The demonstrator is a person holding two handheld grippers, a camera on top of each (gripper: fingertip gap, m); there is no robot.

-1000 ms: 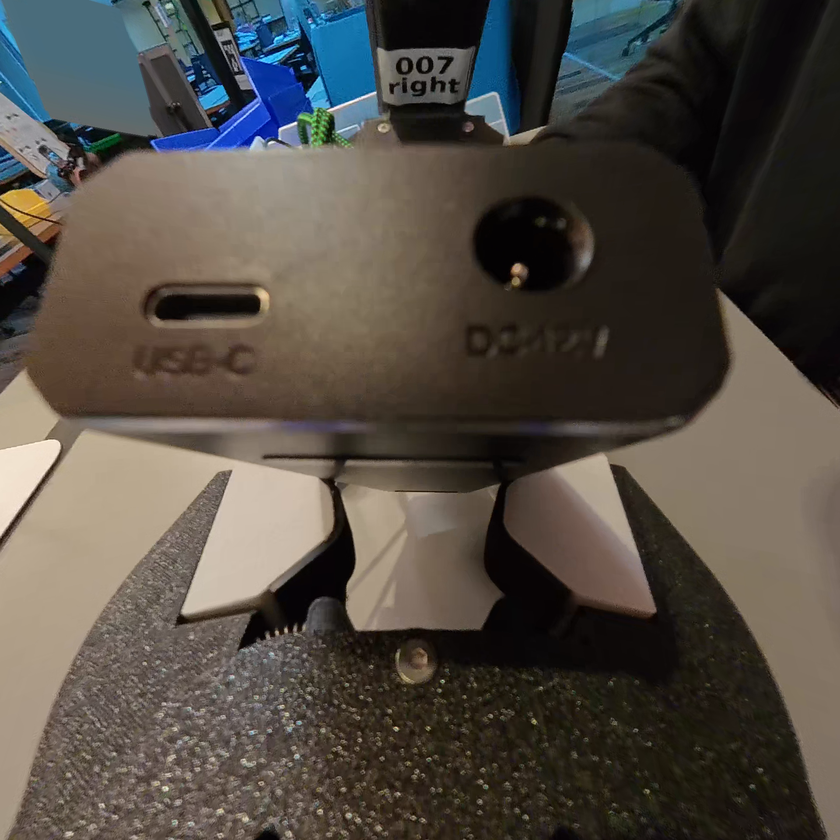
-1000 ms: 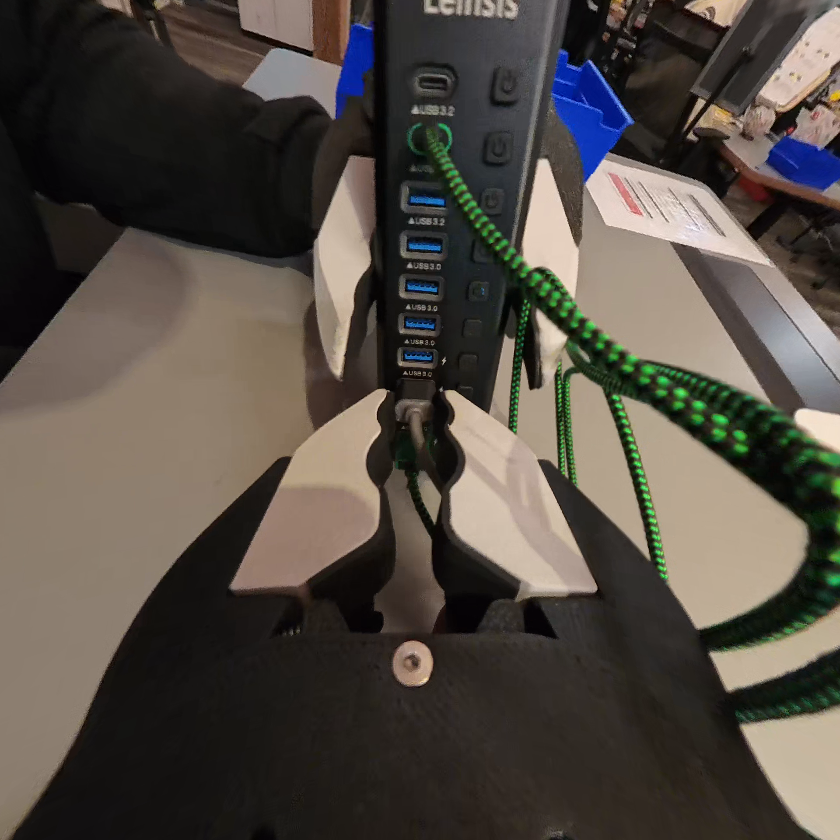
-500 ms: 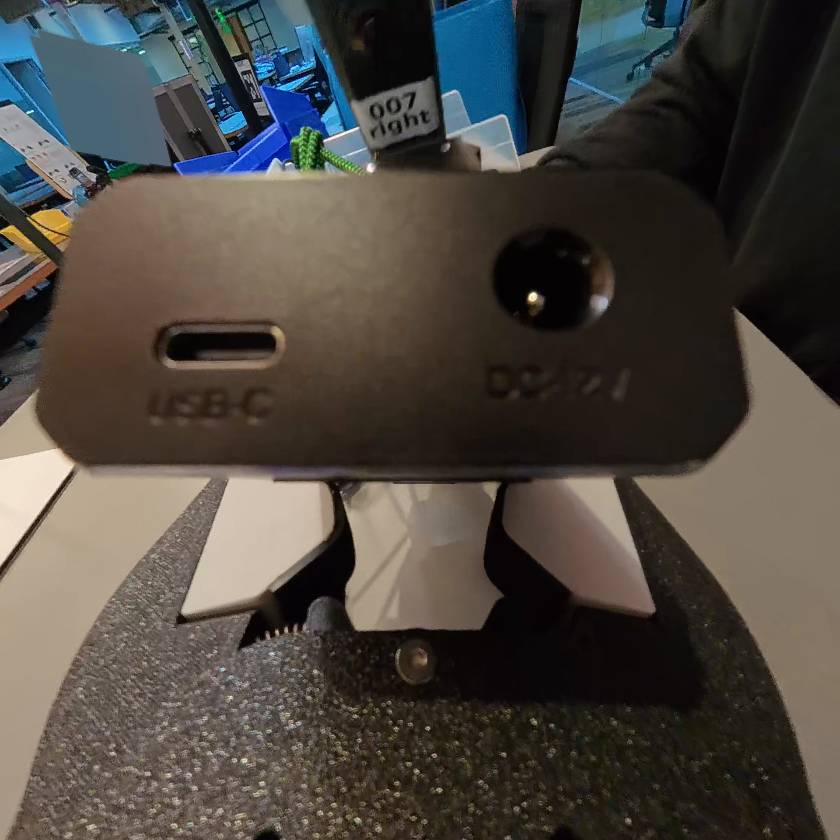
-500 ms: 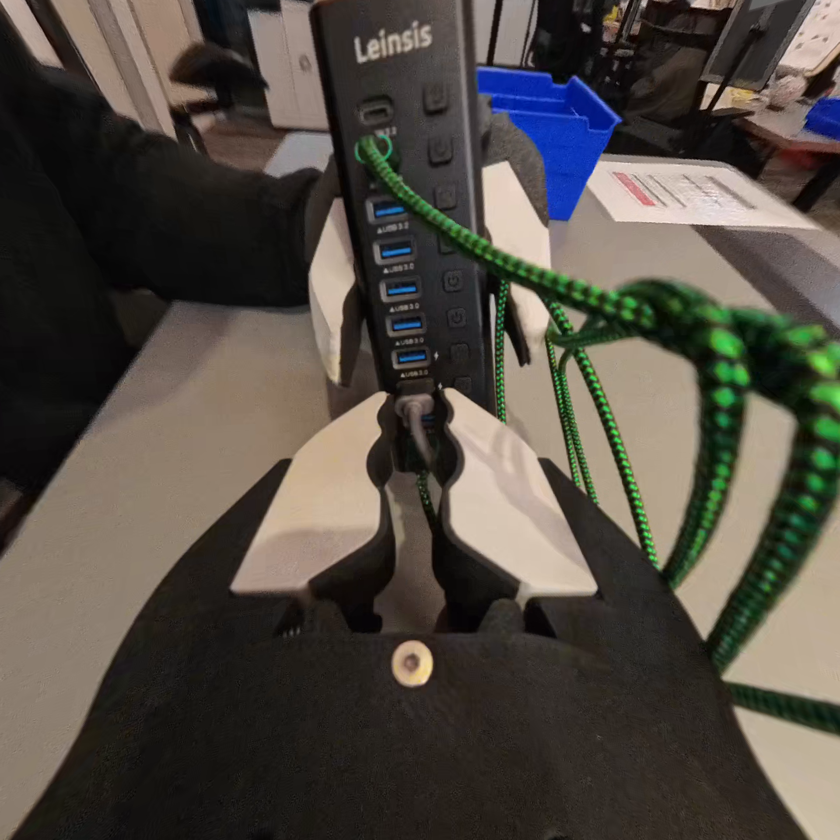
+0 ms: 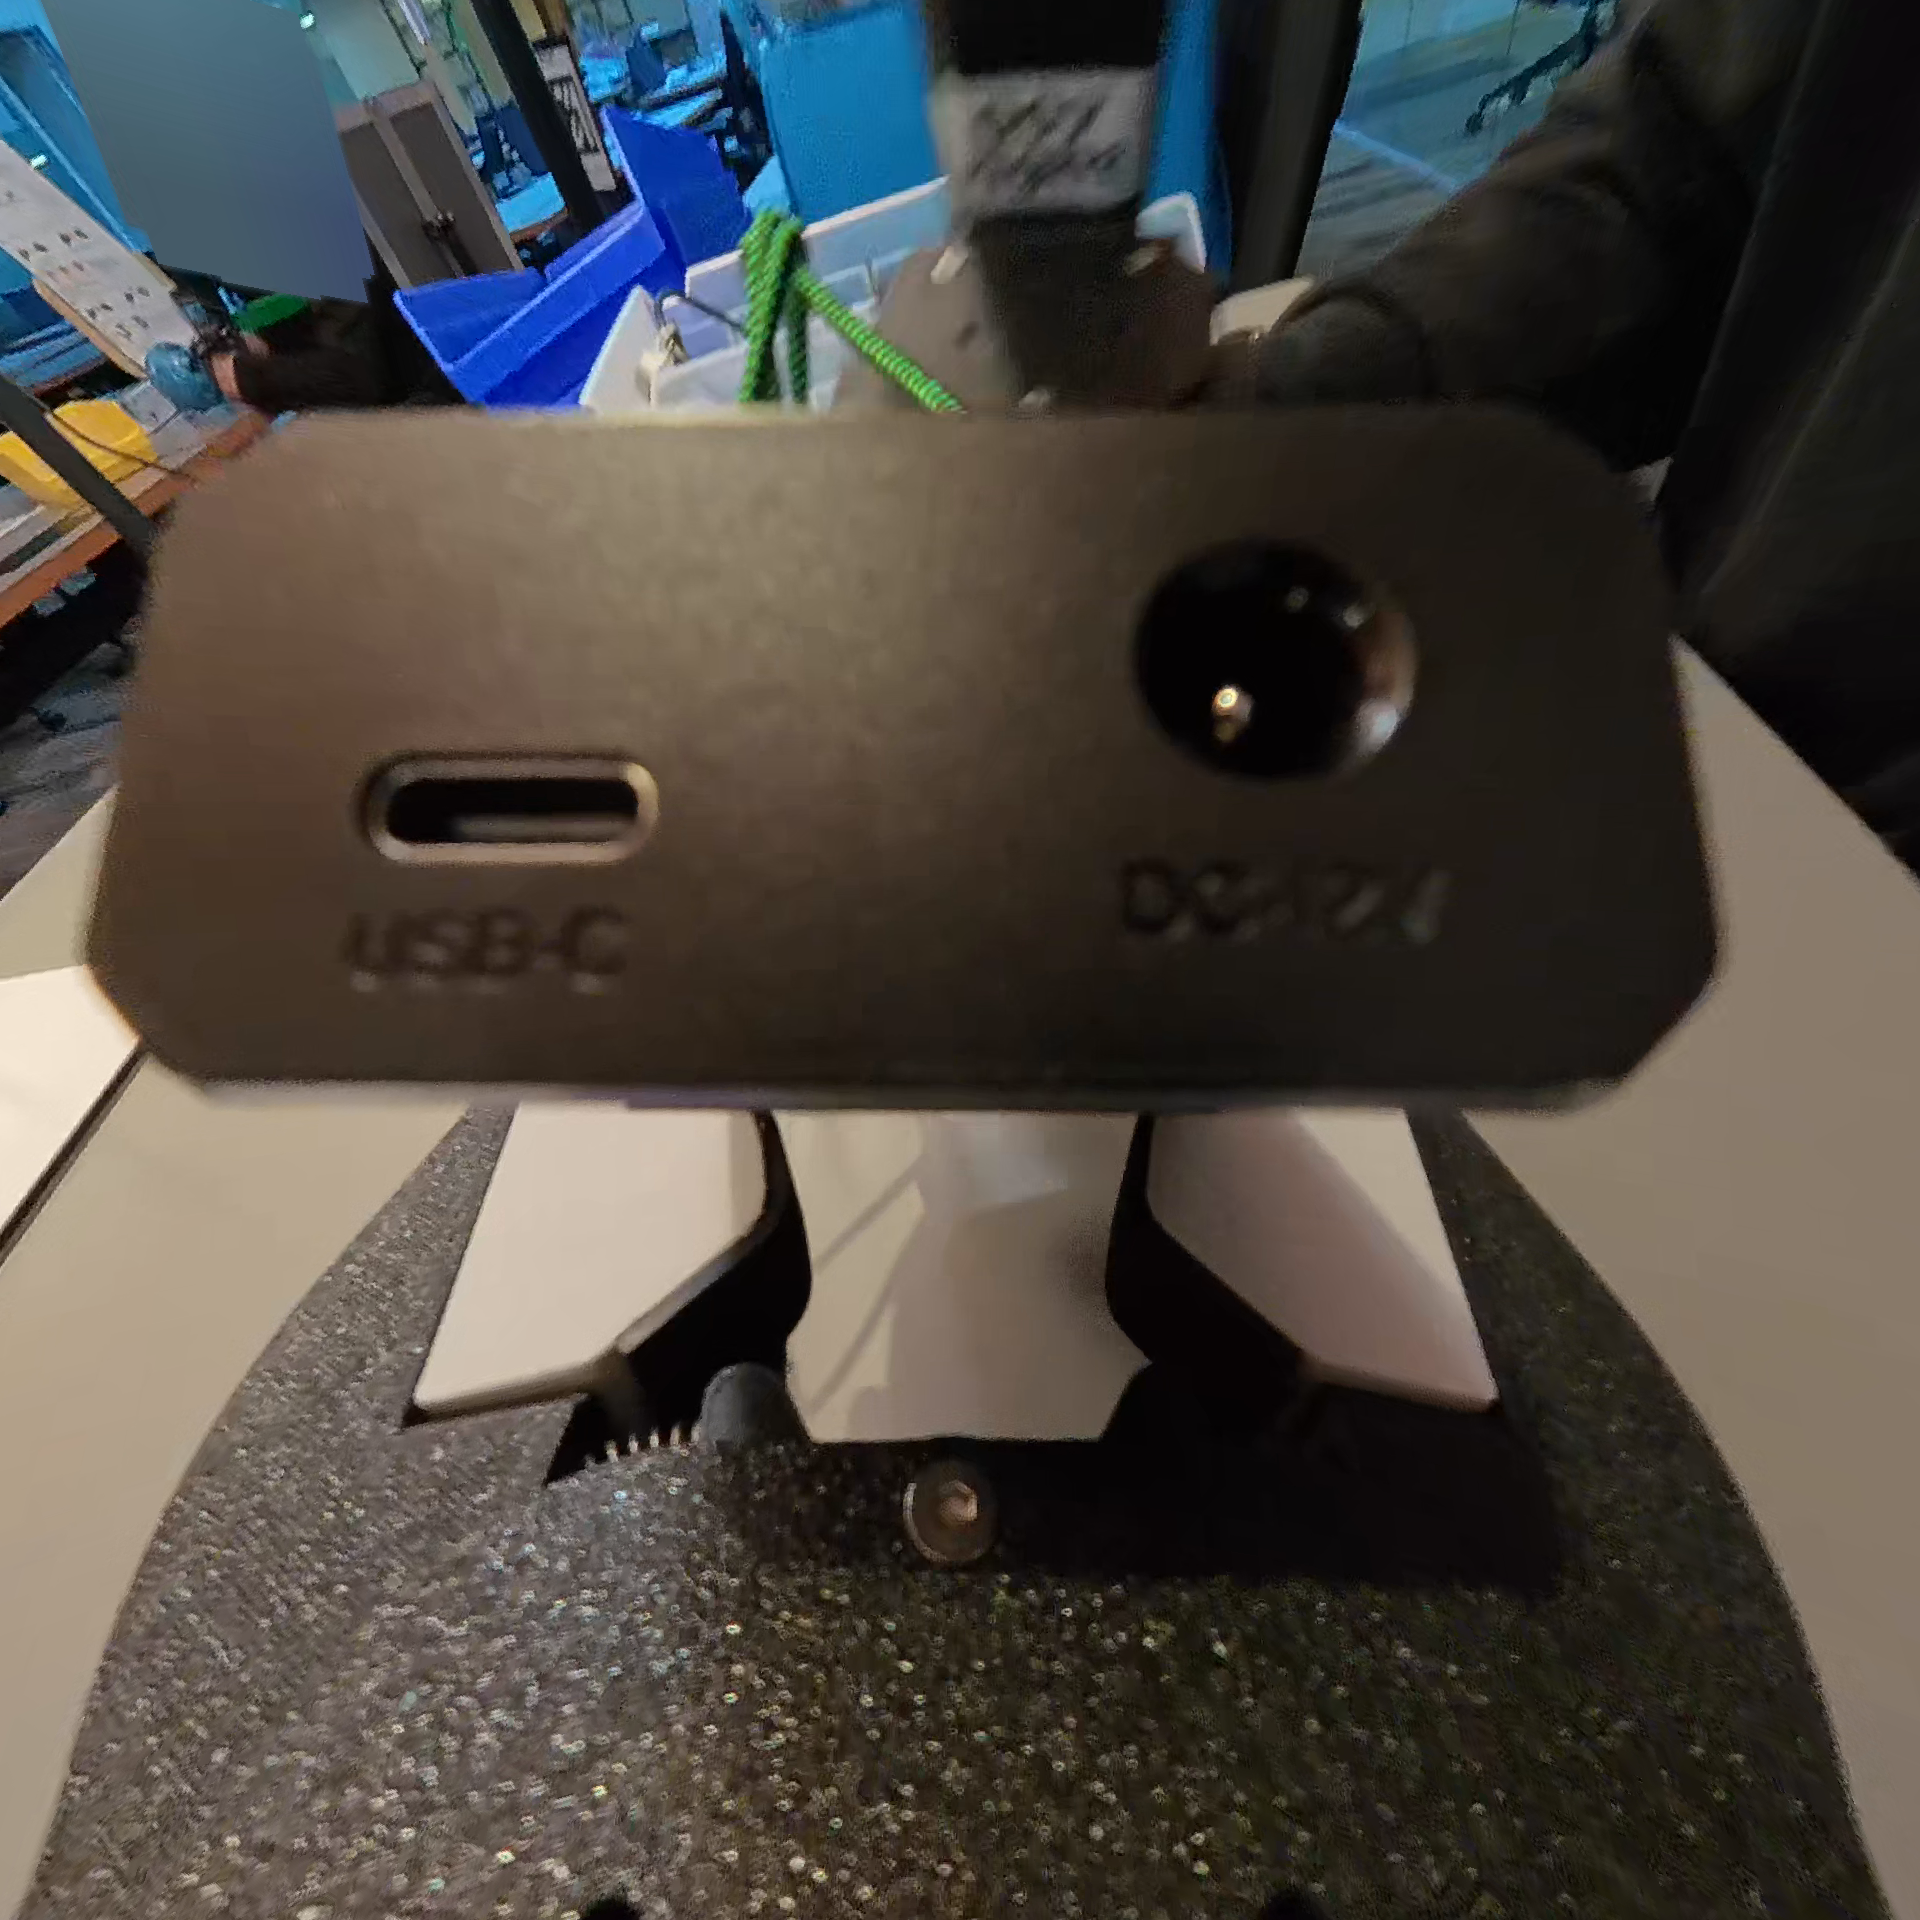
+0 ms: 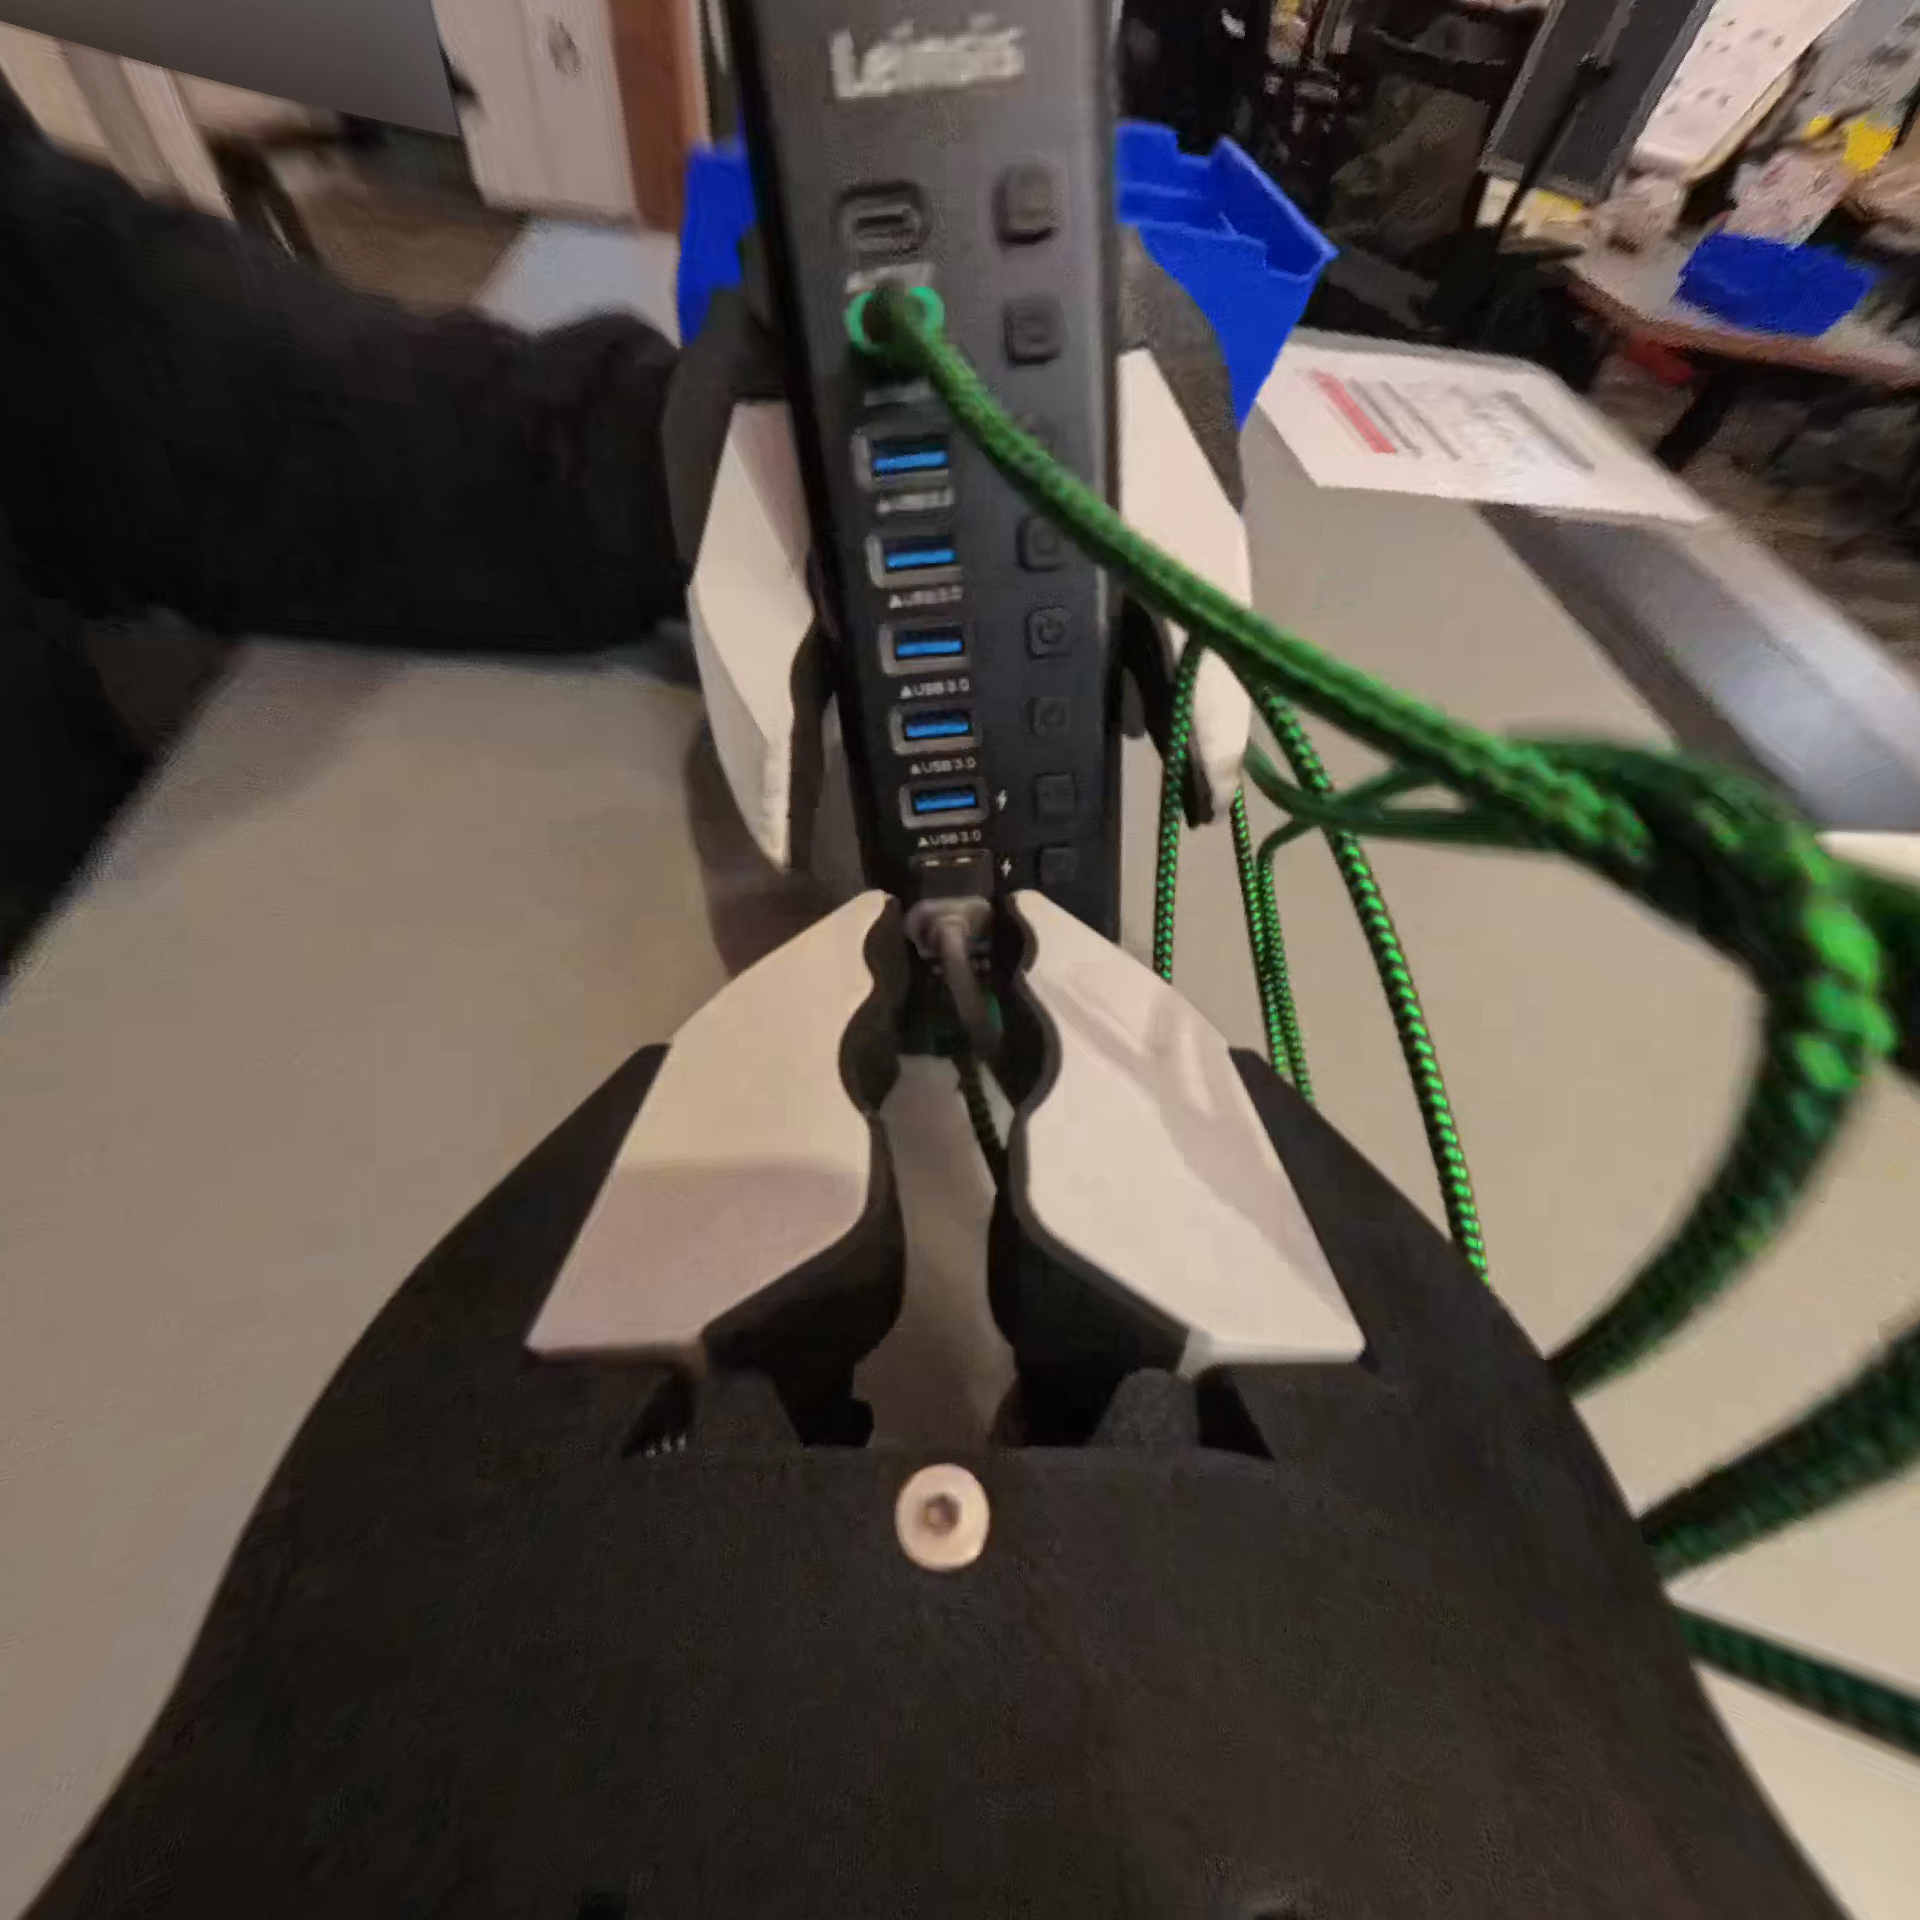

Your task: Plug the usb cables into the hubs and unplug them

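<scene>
**A:** Where are we in the job?

**B:** By my reading, at the nearest port. The right claw is pinched narrow on a USB plug that sits at the mouth of the bottom socket of the hub. Whether it is going in or coming out, I cannot tell from this.

**A:** And the hub itself?

**B:** Held off the counter by the left claw, its white fingers clamped on either side of the black body. In the left wrist view the hub's end face fills the frame (an oval port and a round power socket, both empty), so the fingertips are hidden behind it.

**A:** Anything else plugged in?

**B:** One green braided cable is seated in a round-collared port near the top and loops off to the right, sagging in a thick coil. The blue sockets between it and the plug stand free.

**A:** So the next move?

**B:** A straight push or pull along the socket's axis, I'd judge, with the left claw bracing the hub against it. Any sideways lean would bind the plug. The coil also hangs close by the right claw, so it could snag if the hand swings wide.
</scene>
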